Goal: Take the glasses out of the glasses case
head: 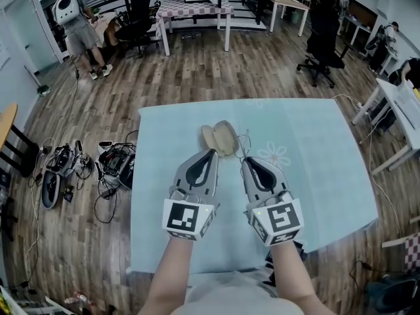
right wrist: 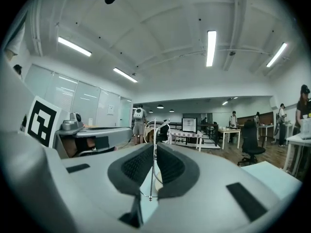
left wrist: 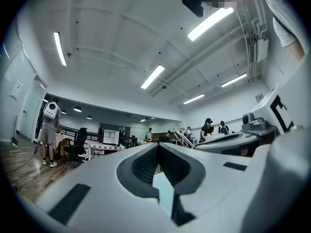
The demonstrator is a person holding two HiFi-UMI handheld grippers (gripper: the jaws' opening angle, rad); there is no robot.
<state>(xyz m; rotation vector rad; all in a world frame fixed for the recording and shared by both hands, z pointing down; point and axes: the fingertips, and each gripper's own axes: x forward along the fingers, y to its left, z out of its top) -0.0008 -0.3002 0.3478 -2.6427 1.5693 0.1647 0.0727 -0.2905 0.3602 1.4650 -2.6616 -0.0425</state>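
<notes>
Table (head: 315, 176) first: it lies below you under a pale blue cloth with a faint flower print, on a wood-plank floor (head: 197, 71); off its left edge a tangle of cables and gear (head: 85, 169) sits on that floor, and a black office chair (head: 323, 41) stands well beyond its far right corner.

Your left gripper (head: 211, 153) reaches forward near the middle of the cloth, its marker cube nearest you; its tip meets the near rim of the glasses case (head: 220, 138); in the left gripper view the jaws are drawn together at the tips with a thin tan sliver between the pads, so you appear to have that rim pinched.

Your right gripper (head: 245, 162) lies just beside the left, roughly parallel and not touching it; in the right gripper view its jaws are closed on a thin metal arm of the glasses (right wrist: 154, 130), which stands upright between the pads and rises past the tips.

The case is tan and lies open on the cloth just ahead of both grippers; the glasses (head: 245, 144) show in the head view only as fine wire at the case's right side, just beyond your right gripper's tip; I cannot tell whether the frame is clear of the case.
</notes>
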